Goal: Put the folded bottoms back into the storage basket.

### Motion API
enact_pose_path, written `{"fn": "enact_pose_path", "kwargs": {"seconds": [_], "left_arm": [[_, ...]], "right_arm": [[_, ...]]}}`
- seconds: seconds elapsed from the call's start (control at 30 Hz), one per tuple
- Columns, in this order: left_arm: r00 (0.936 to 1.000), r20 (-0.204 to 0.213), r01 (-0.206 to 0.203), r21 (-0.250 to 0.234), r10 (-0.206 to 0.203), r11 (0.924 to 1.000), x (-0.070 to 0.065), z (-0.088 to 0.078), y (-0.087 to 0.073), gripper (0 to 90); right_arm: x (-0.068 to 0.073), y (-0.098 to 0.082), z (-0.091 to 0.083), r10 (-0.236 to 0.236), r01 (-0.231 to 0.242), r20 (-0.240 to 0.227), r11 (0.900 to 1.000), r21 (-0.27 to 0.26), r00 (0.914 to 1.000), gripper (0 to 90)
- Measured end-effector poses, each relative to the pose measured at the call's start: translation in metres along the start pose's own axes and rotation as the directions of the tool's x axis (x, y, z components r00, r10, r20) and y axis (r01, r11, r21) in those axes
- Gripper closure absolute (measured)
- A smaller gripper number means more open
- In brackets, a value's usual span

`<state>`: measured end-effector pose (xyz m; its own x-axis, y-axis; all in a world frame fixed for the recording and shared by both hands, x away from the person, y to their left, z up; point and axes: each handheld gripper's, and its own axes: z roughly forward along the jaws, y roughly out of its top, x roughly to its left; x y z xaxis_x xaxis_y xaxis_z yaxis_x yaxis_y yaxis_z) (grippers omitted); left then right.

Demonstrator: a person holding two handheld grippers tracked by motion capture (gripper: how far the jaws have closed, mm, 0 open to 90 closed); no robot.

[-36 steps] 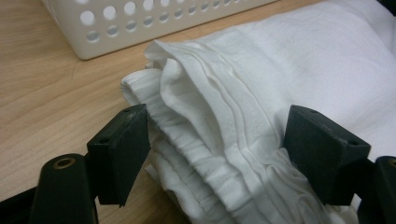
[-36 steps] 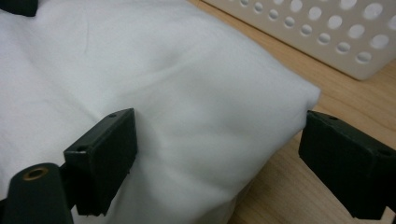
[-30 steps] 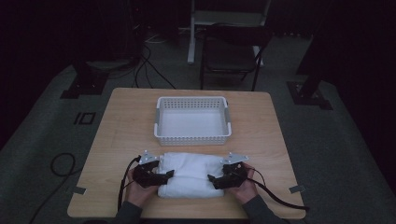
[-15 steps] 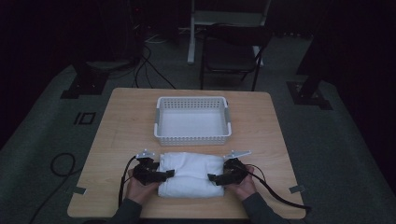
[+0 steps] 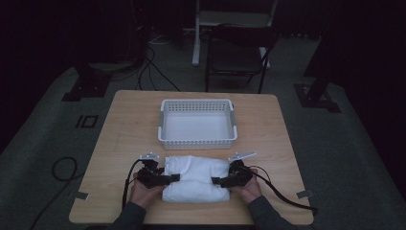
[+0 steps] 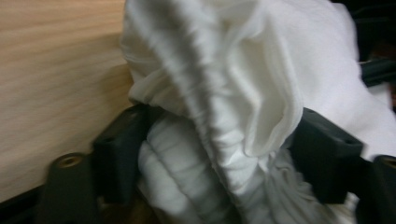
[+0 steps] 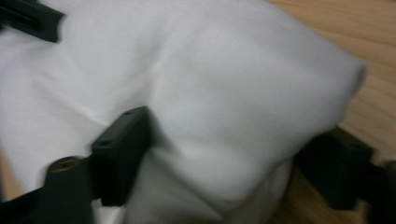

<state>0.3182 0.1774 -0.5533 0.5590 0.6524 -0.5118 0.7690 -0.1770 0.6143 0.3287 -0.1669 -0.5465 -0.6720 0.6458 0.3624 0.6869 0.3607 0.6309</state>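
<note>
A folded white cloth point(image 5: 196, 179) lies on the wooden table near the front edge. My left gripper point(image 5: 174, 178) reaches into its left end. In the left gripper view the jaws point(image 6: 219, 158) have just been closing and now press on a bunched fold of the cloth point(image 6: 224, 93). My right gripper point(image 5: 216, 181) is at the cloth's right end. Its jaws point(image 7: 224, 158) have also just been closing and squeeze the thick edge of the cloth point(image 7: 210, 93) between them. The left gripper point(image 7: 28, 16) shows at the far side of the cloth in the right gripper view.
A white plastic basket point(image 5: 197, 141) with nothing in it stands just behind the cloth, mid-table. Bare table point(image 5: 124, 124) lies left and right of it. A dark chair point(image 5: 237, 55) and cables on the floor are beyond the far edge.
Both grippers have pushed a little inward onto the cloth's ends and their jaws have narrowed on it. The cloth still lies in the same place.
</note>
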Motion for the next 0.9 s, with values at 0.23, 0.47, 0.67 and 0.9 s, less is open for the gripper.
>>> {"fn": "enact_pose_path", "kwargs": {"seconds": [0.23,0.47,0.67,0.9], "left_arm": [[0.9983,0.041,-0.042,0.018,0.041,0.999,0.0,0.004,0.008,44.9],[0.9919,-0.016,-0.126,0.009,0.126,0.992,-0.007,0.007,0.018,54.2],[0.9861,-0.052,-0.158,0.0,0.158,0.9874,-0.011,0.005,0.023,55.4],[0.977,-0.091,-0.195,-0.015,0.193,0.9807,-0.02,-0.001,0.022,56.0]], "right_arm": [[-0.007,0.005,0.001,0.025,-0.024,-0.058,1.0,0.018,0.998,41.2],[-0.004,0.012,-0.003,-0.016,0.016,-0.01,1.0,-0.021,0.9998,60.2],[0.0,0.017,-0.007,-0.035,0.037,0.033,0.998,-0.048,0.9988,63.9],[0.011,0.018,-0.013,-0.086,0.092,0.08,0.993,-0.069,0.993,64.3]]}}
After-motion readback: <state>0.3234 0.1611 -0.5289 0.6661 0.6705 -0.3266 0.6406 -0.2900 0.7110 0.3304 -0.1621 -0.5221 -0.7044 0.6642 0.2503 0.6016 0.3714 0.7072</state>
